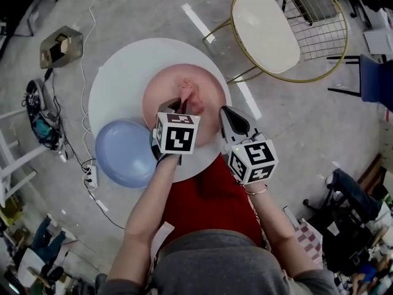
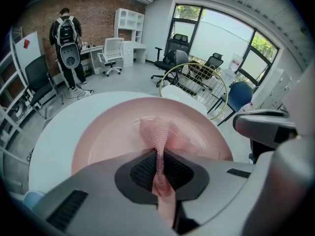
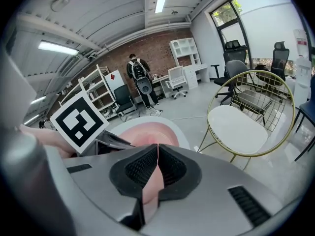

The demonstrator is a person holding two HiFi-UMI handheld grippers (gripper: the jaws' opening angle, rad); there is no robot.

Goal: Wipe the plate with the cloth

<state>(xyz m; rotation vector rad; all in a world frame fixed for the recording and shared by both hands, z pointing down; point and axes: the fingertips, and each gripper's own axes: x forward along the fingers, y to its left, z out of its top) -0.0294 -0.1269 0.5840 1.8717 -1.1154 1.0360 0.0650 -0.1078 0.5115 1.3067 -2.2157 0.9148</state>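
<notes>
Pink mesh cloth (image 2: 156,132) is bunching on the round glossy plate (image 2: 108,136), left gripper (image 2: 158,156) pinching it. Right gripper (image 3: 157,154) is pointing at the plate's rim, jaws closed, empty.

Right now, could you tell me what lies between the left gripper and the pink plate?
The cloth: the left gripper pinches it, and it reaches onto the pink plate, clearest in the left gripper view.
</notes>
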